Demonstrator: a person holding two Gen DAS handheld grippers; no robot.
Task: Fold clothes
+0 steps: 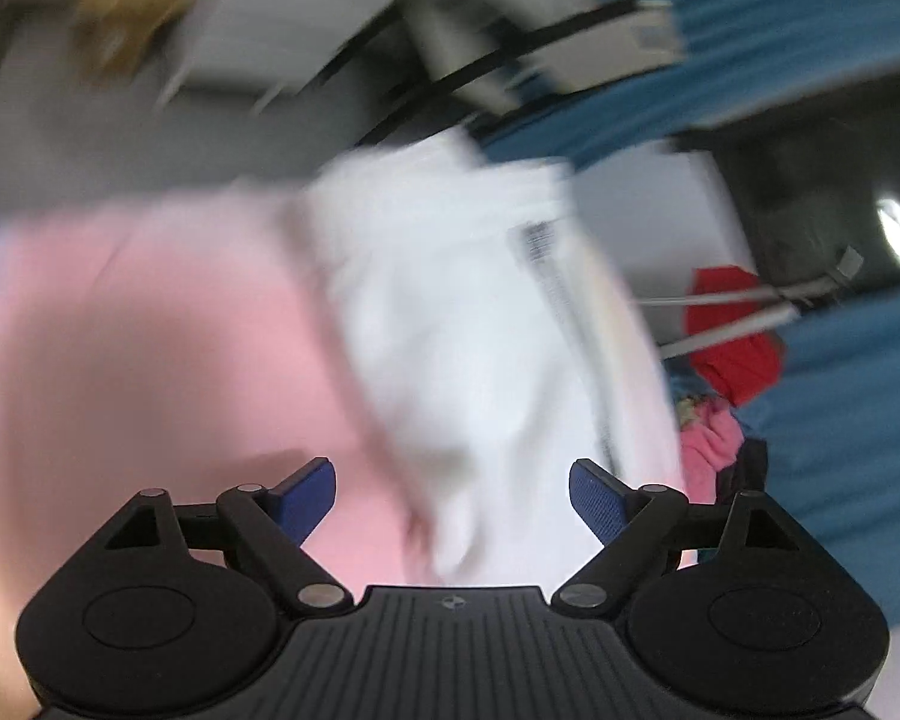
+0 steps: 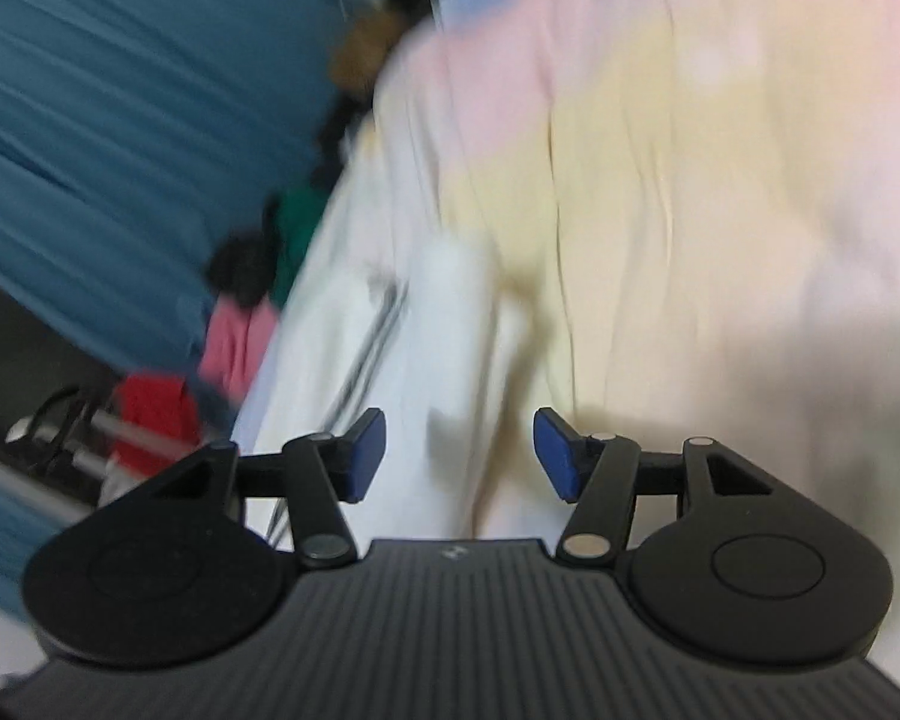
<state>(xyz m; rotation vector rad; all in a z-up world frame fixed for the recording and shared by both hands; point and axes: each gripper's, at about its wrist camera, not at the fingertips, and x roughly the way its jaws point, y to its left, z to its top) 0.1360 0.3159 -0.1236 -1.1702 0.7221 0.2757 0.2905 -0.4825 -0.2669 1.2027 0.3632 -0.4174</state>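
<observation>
Both views are motion-blurred. In the left wrist view a white garment (image 1: 450, 312) lies bunched across a pink surface (image 1: 120, 360). My left gripper (image 1: 452, 501) is open and empty just above the garment's near end. In the right wrist view the same white garment (image 2: 360, 360) lies beside a pastel pink and yellow cloth (image 2: 690, 180). My right gripper (image 2: 459, 456) is open and empty, its blue pads (image 2: 369, 450) hovering over the white garment's edge.
A blue curtain (image 1: 840, 390) hangs to the right, also seen in the right wrist view (image 2: 90, 120). A pile of clothes, red (image 1: 732, 330) and pink (image 1: 708, 444), sits by metal rods. White furniture (image 1: 330, 12) stands behind.
</observation>
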